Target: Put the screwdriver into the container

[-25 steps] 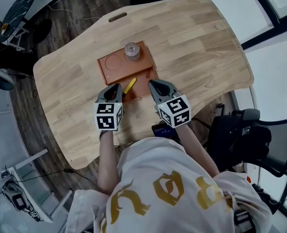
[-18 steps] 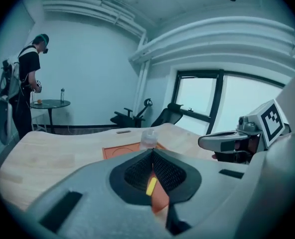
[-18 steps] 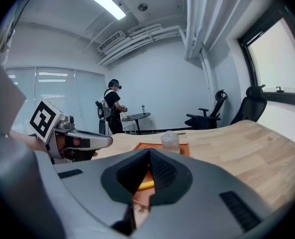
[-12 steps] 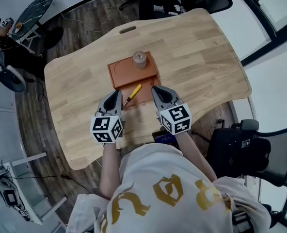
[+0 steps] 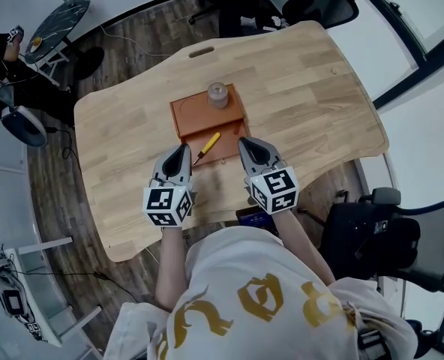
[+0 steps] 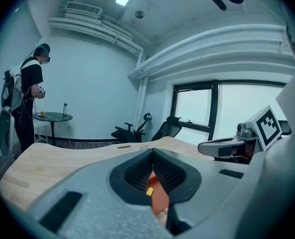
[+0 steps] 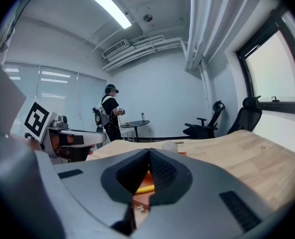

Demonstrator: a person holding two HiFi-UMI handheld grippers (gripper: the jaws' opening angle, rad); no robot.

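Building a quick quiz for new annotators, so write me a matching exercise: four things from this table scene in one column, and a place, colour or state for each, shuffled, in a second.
Column one
1 screwdriver
2 small jar
3 orange tray
4 left tool

Column two
A jaws shut, nothing between them
B upright at the tray's far end
C flat on the wooden table
D lying on the tray's near part

Pairs: 1-D, 2-B, 3-C, 4-A
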